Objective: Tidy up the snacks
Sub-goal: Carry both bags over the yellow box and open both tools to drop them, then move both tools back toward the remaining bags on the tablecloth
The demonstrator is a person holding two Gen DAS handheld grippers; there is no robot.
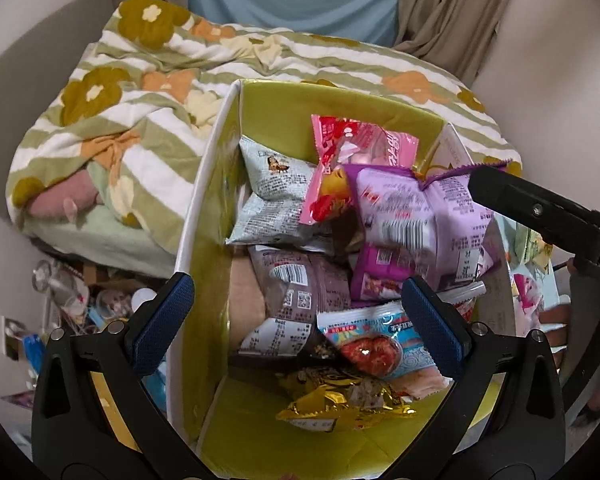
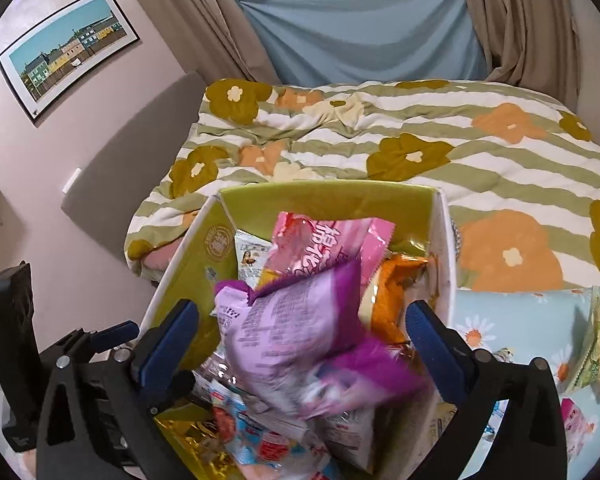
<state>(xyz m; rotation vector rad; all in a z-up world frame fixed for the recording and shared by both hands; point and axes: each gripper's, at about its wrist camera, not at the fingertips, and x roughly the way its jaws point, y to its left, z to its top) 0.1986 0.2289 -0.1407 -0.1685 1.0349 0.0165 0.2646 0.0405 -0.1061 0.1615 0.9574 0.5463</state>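
The box (image 1: 204,208) is seen open-topped, green inside with white rims, set against the bed (image 2: 500,152). Its far wall and far corners are bare; the rest is piled with snack packs. Free space remains only above the pile.

The right gripper (image 2: 302,344) is spread wide, nothing pressed by its pads. The purple pack (image 2: 284,332) is seen blurred between the fingers, over the pile, below the pink pack (image 2: 324,244).

The left gripper (image 1: 298,316) is also spread wide and empty, one finger (image 1: 160,320) outside the box's left wall, the other above the blue pack (image 1: 380,344).
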